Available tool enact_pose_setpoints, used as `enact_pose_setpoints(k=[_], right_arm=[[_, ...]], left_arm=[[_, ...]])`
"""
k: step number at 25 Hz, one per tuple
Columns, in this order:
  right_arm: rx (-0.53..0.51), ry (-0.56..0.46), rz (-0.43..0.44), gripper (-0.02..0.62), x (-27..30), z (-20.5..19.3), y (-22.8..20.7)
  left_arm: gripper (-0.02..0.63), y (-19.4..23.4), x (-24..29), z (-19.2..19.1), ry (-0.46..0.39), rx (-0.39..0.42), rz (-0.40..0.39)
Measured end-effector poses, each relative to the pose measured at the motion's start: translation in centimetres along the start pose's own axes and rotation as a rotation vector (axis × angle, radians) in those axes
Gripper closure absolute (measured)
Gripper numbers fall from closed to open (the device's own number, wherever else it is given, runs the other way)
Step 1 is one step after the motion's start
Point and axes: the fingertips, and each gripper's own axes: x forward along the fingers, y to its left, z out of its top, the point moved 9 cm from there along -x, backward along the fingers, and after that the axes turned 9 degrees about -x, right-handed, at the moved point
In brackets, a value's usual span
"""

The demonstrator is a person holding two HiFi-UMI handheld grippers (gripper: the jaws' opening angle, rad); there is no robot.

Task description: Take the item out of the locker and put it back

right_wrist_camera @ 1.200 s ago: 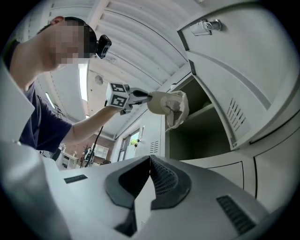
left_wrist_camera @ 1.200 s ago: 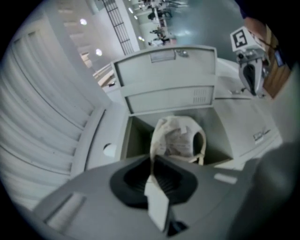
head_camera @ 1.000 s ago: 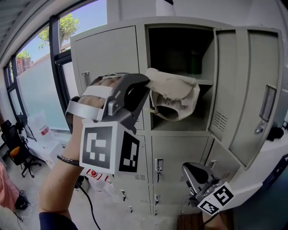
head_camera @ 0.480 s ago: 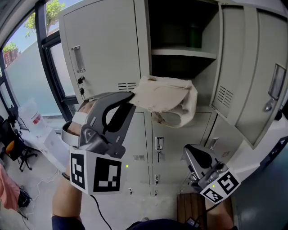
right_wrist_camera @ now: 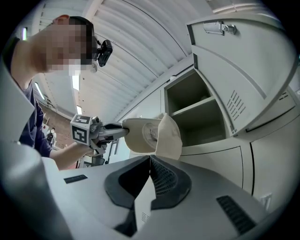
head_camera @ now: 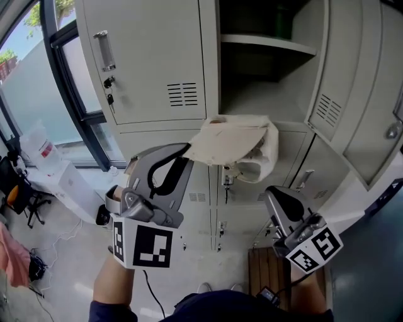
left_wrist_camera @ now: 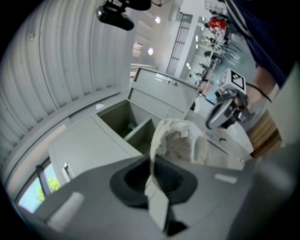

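A cream cap [head_camera: 233, 141] hangs in the air in front of the grey lockers, below the open compartment [head_camera: 264, 75]. My left gripper [head_camera: 187, 149] is shut on the cap's brim, and the crown hangs to the right. In the left gripper view the cap [left_wrist_camera: 180, 143] fills the space past the closed jaws [left_wrist_camera: 151, 161]. My right gripper [head_camera: 274, 195] sits lower right, shut with nothing in it. From the right gripper view [right_wrist_camera: 150, 159] I see the cap [right_wrist_camera: 154, 133] held by the left gripper [right_wrist_camera: 112, 130] beside the open compartment [right_wrist_camera: 197, 112].
The open locker door [head_camera: 352, 107] swings out at the right. A dark green object [head_camera: 277, 16] stands on the upper shelf. Closed locker doors [head_camera: 151, 56] are at the left. A wooden stool [head_camera: 271, 283], a cable and a white plastic bag [head_camera: 38, 154] are on the floor.
The left gripper has come down and away from the locker opening with the cap, rolling as it went. The cap now hangs below the compartment. The right gripper has sunk slightly.
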Motion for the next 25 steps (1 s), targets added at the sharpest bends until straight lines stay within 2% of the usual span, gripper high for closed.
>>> enact_pose_setpoints(k=[10,21,25], right_arm=[[0.007,0.030,-0.040,0.591,-0.5,-1.1,0.5],[0.014,0.055,-0.068,0.591,-0.5,-1.8,1.1],[0.020,0.071,-0.081,0.591,-0.4,-2.3,1.5]], left_arm=[[0.588,-1.8,-1.4,-3.5,-0.045,-0.177,0.007],[0.588,-4.0,-2.0,-7.6,-0.073,-0.395,-0.069],[0.587,-4.8,-2.1,-9.0,-0.074,-0.439,-0.088]])
